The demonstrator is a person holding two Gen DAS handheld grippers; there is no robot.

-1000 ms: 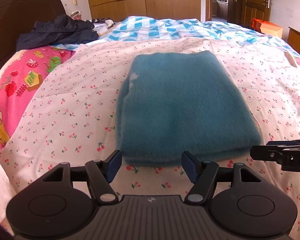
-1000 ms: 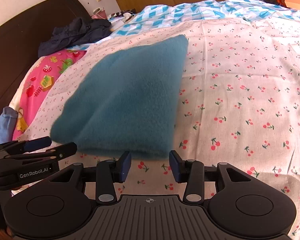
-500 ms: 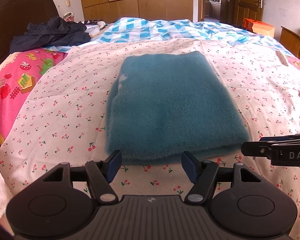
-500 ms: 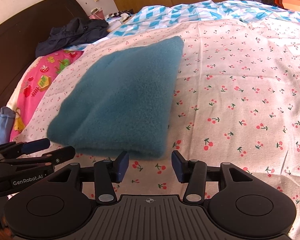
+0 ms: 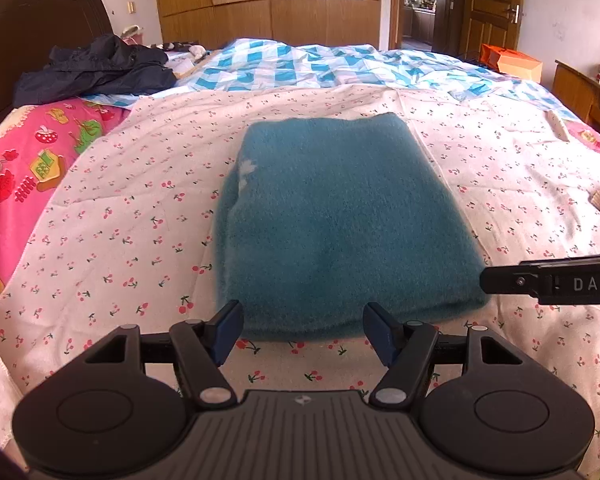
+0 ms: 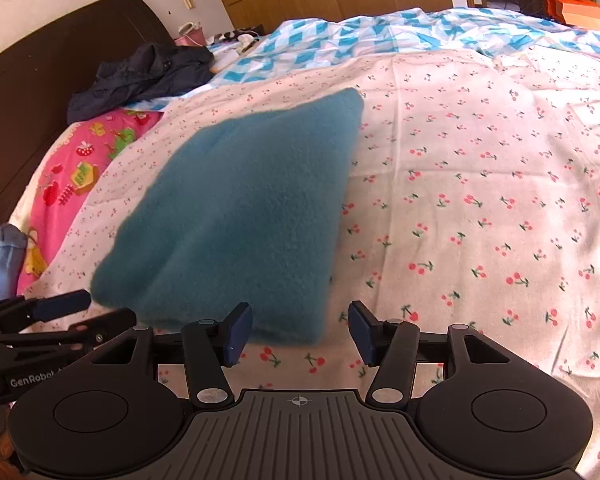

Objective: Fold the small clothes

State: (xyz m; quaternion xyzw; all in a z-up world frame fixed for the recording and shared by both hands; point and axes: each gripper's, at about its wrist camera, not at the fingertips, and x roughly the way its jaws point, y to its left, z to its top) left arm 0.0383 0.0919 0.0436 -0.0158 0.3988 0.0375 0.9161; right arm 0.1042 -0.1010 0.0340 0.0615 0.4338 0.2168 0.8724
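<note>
1. Folded fleece garment (image 5: pixel 340 224), frame centre: solid teal, small white mark near its left edge;
2. Sheet (image 5: pixel 132 216) beneath: cream-white with red cherries on green stems;
3. Quilt (image 5: pixel 300 64), upper centre: blue-and-white diamond check;
4. Blanket (image 5: pixel 16 168), left edge: hot pink, cartoon strawberries, green and yellow shapes;
5. Crumpled jacket (image 5: pixel 96 68), upper left: dark navy;
6. Gripper pads (image 6: pixel 240 334): navy blue on black bodies;
7. Headboard (image 6: pixel 40 80): dark brown; box (image 6: pixel 580 10), upper right: orange.

The cherry sheet (image 6: pixel 480 184) lies flat on the bed, with lots of room to the right of the folded teal cloth (image 5: pixel 340 220). On its left, a narrower strip of sheet is free. A dark jacket (image 5: pixel 96 68) is heaped far back by the headboard (image 6: pixel 40 76).
</note>
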